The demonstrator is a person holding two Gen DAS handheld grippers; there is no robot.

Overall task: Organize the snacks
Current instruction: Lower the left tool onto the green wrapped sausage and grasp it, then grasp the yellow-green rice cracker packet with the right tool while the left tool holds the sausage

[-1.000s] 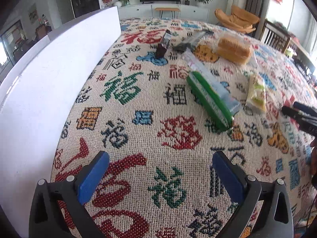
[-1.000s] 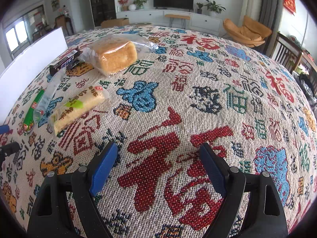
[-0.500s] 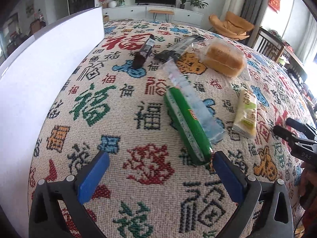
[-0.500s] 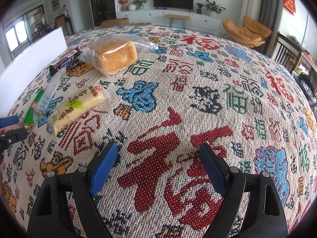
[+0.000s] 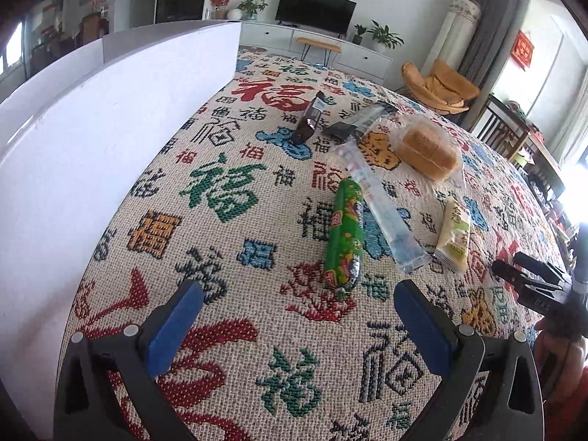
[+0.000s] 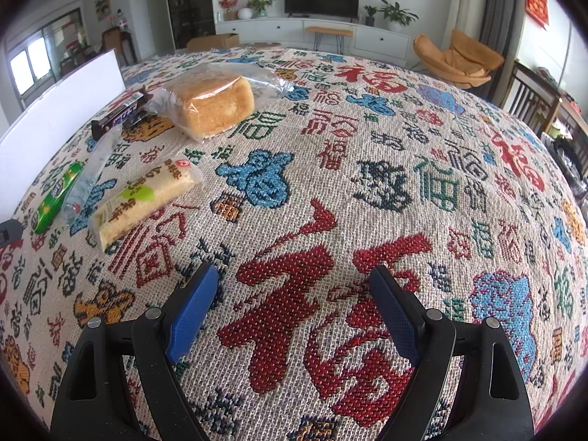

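The left hand-held gripper [image 5: 297, 325] hovers over the woven tablecloth with coloured characters [image 5: 228, 191], its blue-padded jaws spread wide and empty, just short of the green tube-shaped snack pack [image 5: 344, 237]. The right hand-held gripper [image 6: 294, 310] is likewise spread apart and holds nothing above a red character. Beside the green pack lie a clear long plastic sleeve [image 5: 378, 205] and a pale yellow wrapped cake bar [image 5: 454, 237]. Farther off sit a bagged golden bread loaf [image 5: 428, 152] and two dark brown chocolate bars [image 5: 310, 119]. A white box wall [image 5: 92, 154] stands along the left.
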